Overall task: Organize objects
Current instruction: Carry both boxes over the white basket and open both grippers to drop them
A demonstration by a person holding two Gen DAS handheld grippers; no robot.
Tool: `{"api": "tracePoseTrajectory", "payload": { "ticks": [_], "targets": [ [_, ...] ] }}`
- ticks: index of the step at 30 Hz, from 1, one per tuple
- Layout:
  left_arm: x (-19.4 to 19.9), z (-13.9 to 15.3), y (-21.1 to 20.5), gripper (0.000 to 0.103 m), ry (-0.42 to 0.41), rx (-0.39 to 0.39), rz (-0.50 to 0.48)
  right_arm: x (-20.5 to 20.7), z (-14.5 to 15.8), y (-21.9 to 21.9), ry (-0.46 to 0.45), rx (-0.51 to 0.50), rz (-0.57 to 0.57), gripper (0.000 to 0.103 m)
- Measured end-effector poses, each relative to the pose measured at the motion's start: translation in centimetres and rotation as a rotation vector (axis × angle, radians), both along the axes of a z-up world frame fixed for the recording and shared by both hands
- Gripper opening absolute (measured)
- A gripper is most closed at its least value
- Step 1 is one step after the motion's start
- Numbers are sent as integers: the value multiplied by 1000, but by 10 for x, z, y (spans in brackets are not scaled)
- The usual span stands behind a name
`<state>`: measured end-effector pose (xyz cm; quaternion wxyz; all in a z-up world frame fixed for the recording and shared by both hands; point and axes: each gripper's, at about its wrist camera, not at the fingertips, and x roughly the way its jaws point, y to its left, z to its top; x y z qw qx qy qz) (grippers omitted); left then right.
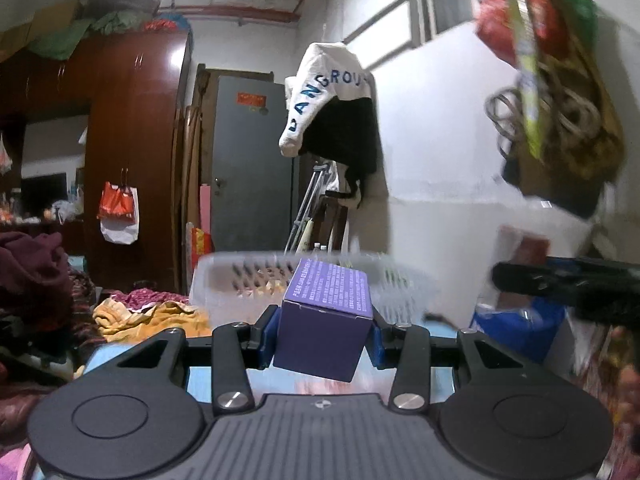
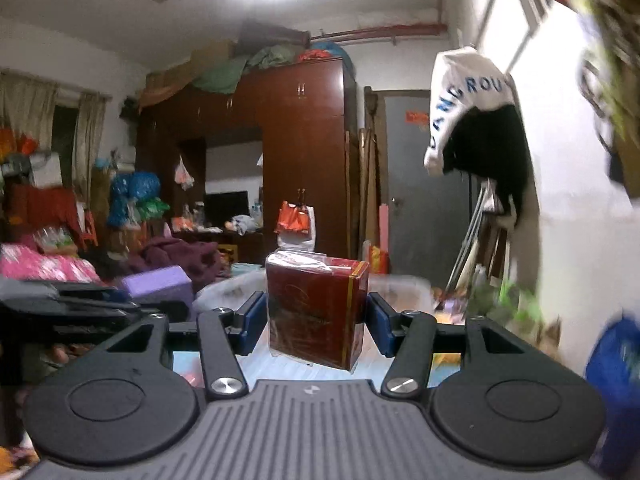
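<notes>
The purple box (image 1: 324,332), pinched in my left fingers (image 1: 267,334), and the red box (image 2: 316,312), gripped in my right fingers (image 2: 251,324), hang mid-frame, next needing lowering into the white basket (image 1: 224,280).

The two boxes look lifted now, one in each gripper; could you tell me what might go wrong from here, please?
1. The purple box sits tilted in the left gripper, held near its lower end, so it could rotate or slip.
2. The red box in the right gripper is film-wrapped, hence slippery.
3. Both grippers approach the white basket side by side and might collide.
</notes>
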<state>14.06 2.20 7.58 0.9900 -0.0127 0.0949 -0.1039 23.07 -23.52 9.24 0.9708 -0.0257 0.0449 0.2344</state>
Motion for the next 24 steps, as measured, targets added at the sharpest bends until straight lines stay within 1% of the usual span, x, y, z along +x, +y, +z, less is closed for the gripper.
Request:
{"api": "tracePoseTrajectory", "payload": {
  "ticks": [2,4,5,7,10,11,12,13,14,15,16,17,18,19,20,21,22,24],
  "targets": [
    [36,18,-1,47,30,1,0,39,14,11,26,-18,4,57],
    [77,28,-2,47,88,-6,26,81,20,23,92,-60,-3,57],
    [100,29,-1,47,129,-10,44,97,19,26,119,-75,-16,57],
    [128,25,3,47,188,-27,68,125,13,33,183,-106,-17,57],
    [148,16,7,49,229,-33,81,141,1,39,217,-138,-22,58],
    [149,14,10,58,227,-45,82,142,-1,40,229,-144,-9,59],
    [149,13,13,81,216,-62,78,141,-2,40,249,-150,2,64],
    [146,13,16,92,197,-75,76,138,-2,40,259,-153,-4,81],
    [141,13,18,103,162,-63,86,132,0,37,243,-145,-16,100],
    [135,13,17,103,126,-34,114,116,3,33,198,-129,-26,103],
    [130,14,14,103,97,-4,157,105,6,30,173,-119,-18,103],
    [122,14,13,103,75,17,209,96,10,25,172,-109,-9,103],
    [114,13,15,103,76,27,222,84,11,18,187,-88,-4,103],
    [104,10,19,103,88,30,185,73,10,11,210,-66,-3,103],
    [93,7,24,103,82,30,157,60,7,3,237,-62,-15,103],
    [80,1,28,103,74,29,155,43,-2,-8,243,-65,-28,103],
    [61,-6,34,103,62,18,153,27,-11,-18,224,-59,-27,103],
    [28,-21,46,103,49,-21,127,-8,-40,-43,202,-51,-29,103]
  ]
}}
